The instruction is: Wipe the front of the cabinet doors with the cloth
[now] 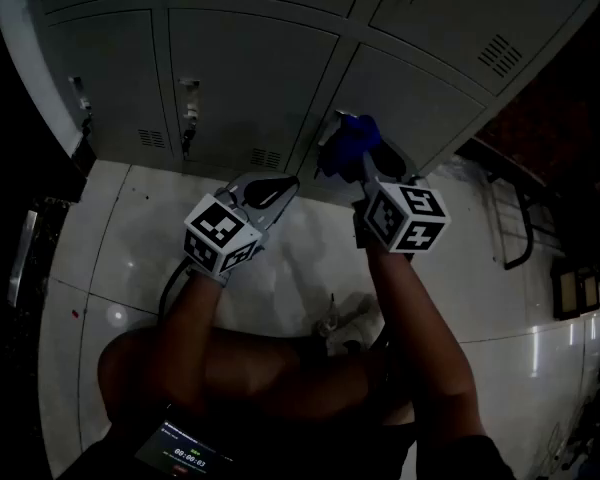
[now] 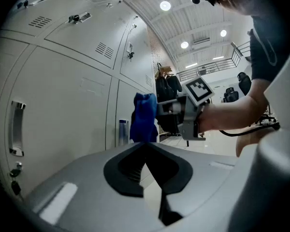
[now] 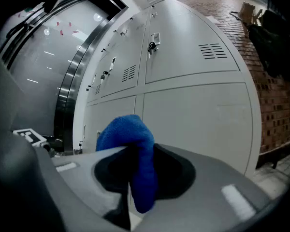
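Note:
A bunched blue cloth [image 1: 348, 143] is pinched in my right gripper [image 1: 365, 158], whose jaws are shut on it. In the right gripper view the cloth [image 3: 135, 153] hangs between the jaws, just in front of a grey cabinet door [image 3: 203, 115]. In the head view it is low down, by the seam between two lower doors [image 1: 250, 78]; I cannot tell whether it touches them. My left gripper [image 1: 278, 185] hovers to the left, shut and holding nothing, its tip [image 2: 146, 145] aimed along the doors [image 2: 63, 105] toward the cloth [image 2: 144, 116] and the right gripper [image 2: 170, 114].
The lower doors have handles and key locks [image 1: 188, 108] and vent slots [image 1: 265, 158]. White glossy floor tiles [image 1: 130, 228] run up to the cabinet base. A black metal frame [image 1: 520, 223] stands to the right, and a brick wall [image 3: 273, 86] lies beyond the cabinets.

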Demonstrator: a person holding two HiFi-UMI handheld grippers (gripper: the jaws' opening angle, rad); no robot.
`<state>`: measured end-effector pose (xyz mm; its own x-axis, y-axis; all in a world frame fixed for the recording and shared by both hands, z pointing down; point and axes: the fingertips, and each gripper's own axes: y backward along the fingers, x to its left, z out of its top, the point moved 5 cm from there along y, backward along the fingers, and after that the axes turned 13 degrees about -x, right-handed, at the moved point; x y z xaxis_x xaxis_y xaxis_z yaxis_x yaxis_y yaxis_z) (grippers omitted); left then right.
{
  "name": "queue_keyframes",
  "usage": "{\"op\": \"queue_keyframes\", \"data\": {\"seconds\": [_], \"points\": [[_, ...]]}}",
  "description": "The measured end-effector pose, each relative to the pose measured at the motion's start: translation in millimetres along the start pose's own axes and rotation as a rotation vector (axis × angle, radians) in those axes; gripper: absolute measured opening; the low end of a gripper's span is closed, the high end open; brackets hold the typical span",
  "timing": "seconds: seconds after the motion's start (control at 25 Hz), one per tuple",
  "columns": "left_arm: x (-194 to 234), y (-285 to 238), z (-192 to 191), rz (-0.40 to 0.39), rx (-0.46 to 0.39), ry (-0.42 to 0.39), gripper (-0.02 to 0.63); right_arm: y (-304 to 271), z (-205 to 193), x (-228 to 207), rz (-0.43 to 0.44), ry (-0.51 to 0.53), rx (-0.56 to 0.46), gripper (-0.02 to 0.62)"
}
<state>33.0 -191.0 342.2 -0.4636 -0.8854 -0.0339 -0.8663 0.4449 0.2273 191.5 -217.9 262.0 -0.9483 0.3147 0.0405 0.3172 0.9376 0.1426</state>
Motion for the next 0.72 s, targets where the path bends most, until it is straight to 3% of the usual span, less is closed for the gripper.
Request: {"op": "queue_keyframes", "data": {"seconds": [0.28,0.72], "points": [[3.2,5.2,2.1,0.008,-0.008,0.02,0.0,-59.8,64.5,-3.9,-0.053,0.038,-0.061,0.078],[1.7,5.1,2.7,0.0,-0.01,0.017,0.0,-56.3,68.7,-32.2,-0.096,0.086,-0.025,0.078]]}}
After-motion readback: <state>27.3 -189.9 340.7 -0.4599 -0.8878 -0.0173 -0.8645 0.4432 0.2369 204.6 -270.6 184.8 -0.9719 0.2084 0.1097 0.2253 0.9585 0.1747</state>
